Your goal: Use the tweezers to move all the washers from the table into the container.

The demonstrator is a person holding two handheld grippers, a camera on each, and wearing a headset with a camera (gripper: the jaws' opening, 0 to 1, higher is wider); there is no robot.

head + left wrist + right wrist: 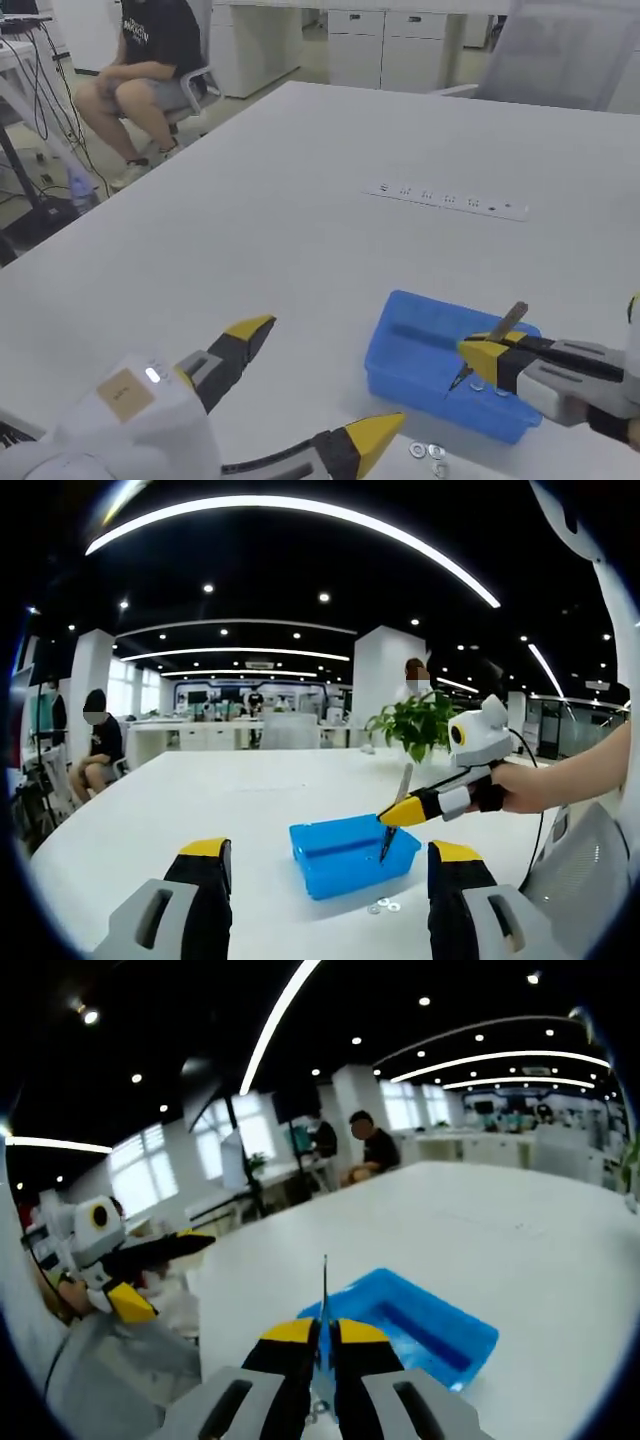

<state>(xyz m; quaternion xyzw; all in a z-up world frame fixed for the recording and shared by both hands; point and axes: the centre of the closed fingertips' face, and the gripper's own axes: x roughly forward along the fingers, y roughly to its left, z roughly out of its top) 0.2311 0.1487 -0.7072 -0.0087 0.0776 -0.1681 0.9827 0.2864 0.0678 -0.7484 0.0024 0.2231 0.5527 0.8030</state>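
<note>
Right claw is pinched together on the tweezers, gripping them around mid-shaft, points angled down inside the blue container over its near half. Can't tell whether a washer sits in the tips, too small; a couple of pale spots on the container floor next to the points may be washers already dropped. Left claw is spread wide apart, holding nothing, hovering near the front edge of the surface, left of the container. Remaining washers: small cluster on the surface just beside the container's near wall, between it and the front edge. My read: this is the drop-off, or just after it. To do it well, release low, tips close to the floor, so the washer doesn't bounce over the wall. Then lift straight up past the near wall before swinging toward the cluster; clipping the rim would shove the container onto the washers. At the cluster take one washer at a time, outermost first, one tip through the hole or across the rim, with a shallow approach so the tips don't skate on the smooth top. Left claw could steady the container's left wall if it starts sliding.
</note>
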